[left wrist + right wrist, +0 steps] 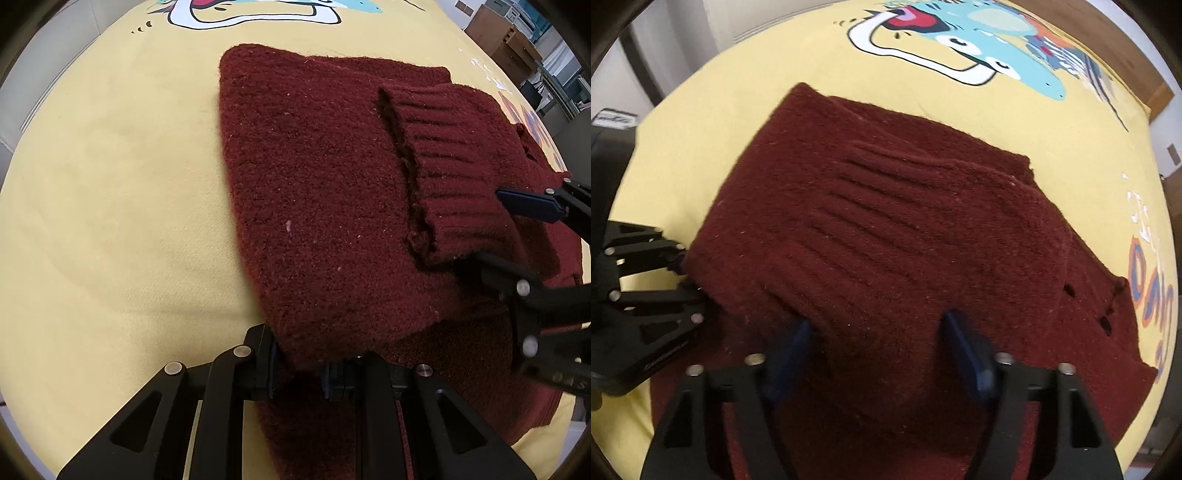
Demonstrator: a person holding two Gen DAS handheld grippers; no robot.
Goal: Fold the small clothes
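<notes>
A dark red knitted sweater (332, 192) lies partly folded on a yellow printed cloth (110, 203). A ribbed cuff of a sleeve (454, 155) lies across its top. My left gripper (299, 365) is shut on the near folded edge of the sweater. My right gripper (491, 229) comes in from the right, its jaws wide apart around the ribbed cuff. In the right wrist view the sweater (886, 240) fills the middle, the right gripper (879, 332) is open with its blue pads either side of the cuff fold, and the left gripper (683, 273) grips the sweater's left corner.
The yellow cloth (1052, 122) has a cartoon print (960, 48) at the far side and lettering (1145, 266) at the right. Wooden furniture and shelves (517, 44) stand beyond the table's right edge.
</notes>
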